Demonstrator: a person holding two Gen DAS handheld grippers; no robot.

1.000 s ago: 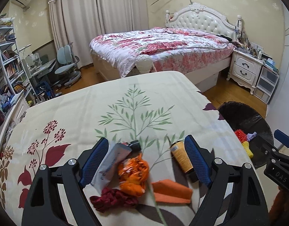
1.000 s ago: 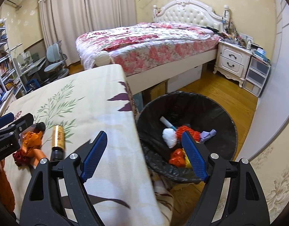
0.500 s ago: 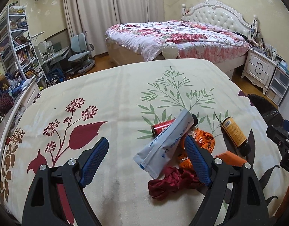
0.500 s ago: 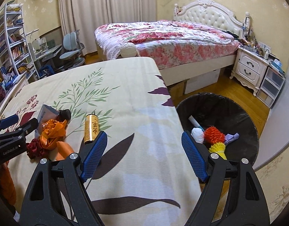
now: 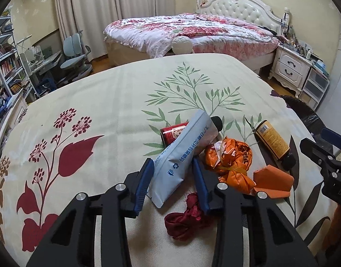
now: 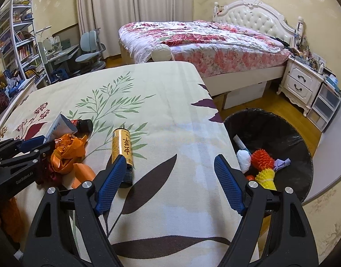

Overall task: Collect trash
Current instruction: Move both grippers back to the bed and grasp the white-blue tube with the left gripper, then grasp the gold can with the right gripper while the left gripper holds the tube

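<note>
So the left gripper (image 5: pixel 172 179) has just been closing and its blue pads now pinch the flat end of the pale grey-blue squeeze tube (image 5: pixel 184 153), which lies over a red can (image 5: pixel 173 132) on the leaf-print bedspread (image 5: pixel 117 102). Just right of it sit a crumpled orange plastic bag (image 5: pixel 229 162) and a gold bottle with a black cap (image 6: pixel 122 148). The right gripper (image 6: pixel 170 183) hangs spread wide, nothing in it, its left pad near that bottle. The black-lined trash bin (image 6: pixel 281 133) stands off the right edge.

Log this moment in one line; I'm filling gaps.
left gripper: closing on grey pouch | right gripper: open, empty | bin: floor
</note>
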